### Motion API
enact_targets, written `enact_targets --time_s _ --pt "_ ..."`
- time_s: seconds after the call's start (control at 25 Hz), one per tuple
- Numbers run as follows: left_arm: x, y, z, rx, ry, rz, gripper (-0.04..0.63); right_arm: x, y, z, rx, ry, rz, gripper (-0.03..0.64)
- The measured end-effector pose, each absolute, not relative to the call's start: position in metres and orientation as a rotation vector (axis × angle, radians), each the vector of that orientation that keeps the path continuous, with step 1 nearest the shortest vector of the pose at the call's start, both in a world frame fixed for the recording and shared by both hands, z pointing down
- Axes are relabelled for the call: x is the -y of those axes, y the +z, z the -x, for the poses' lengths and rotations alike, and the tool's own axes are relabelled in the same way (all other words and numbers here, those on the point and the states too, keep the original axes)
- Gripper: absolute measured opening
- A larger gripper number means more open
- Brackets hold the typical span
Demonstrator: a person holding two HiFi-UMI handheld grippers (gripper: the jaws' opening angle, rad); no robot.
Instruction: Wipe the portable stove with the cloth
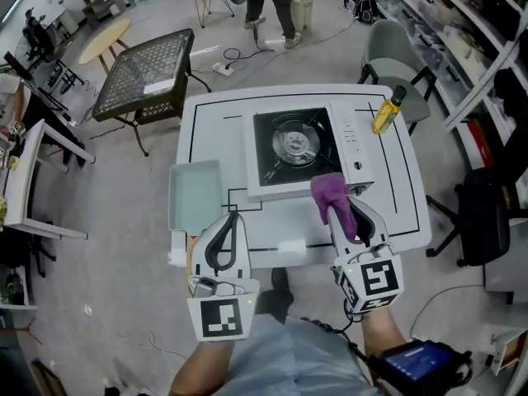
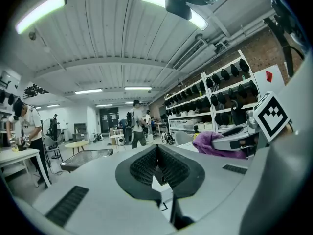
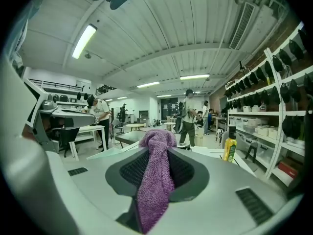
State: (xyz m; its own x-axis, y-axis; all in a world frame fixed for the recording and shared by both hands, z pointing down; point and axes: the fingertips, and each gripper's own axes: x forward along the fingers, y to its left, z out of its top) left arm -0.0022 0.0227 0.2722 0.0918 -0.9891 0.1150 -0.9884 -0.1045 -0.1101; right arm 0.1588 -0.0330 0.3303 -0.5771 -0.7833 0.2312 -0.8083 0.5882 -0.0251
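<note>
Your right tongs (image 1: 337,214) clamp the purple cloth (image 1: 327,190) with its bunched end forward, seemingly ready to rub the portable stove (image 1: 295,143) (left tongs (image 1: 233,217) closed, empty, held aside).

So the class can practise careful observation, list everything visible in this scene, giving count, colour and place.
table: one, white with black lines, centre.
portable stove: one, white with black burner top, mid-table.
cloth: one, purple, in the right gripper, at the stove's near edge.
bottle: one, yellow, on the table right of the stove.
tray: one, pale green, table's left side.
mesh-topped table: one, dark, on the floor, far left.
round table: one, light wood, far left.
chair: one, grey-green, beyond the table's right corner.
left gripper: one, white and black, shut, empty, near table edge.
right gripper: one, white and black, shut on the cloth.
</note>
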Motion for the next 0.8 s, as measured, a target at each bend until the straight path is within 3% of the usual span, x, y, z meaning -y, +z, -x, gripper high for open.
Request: enact_targets --time_s 0.44,0.8 --pt "0.036 0.208 0.042 -2.021 -0.065 2.275 0.018 0.099 0.25 -0.124 2.655 0.008 -1.418 0.12" --pt "0.071 0.228 0.055 -2.074 -0.102 2.265 0.018 0.139 0.271 -0.109 2.65 0.032 -1.338 0.12"
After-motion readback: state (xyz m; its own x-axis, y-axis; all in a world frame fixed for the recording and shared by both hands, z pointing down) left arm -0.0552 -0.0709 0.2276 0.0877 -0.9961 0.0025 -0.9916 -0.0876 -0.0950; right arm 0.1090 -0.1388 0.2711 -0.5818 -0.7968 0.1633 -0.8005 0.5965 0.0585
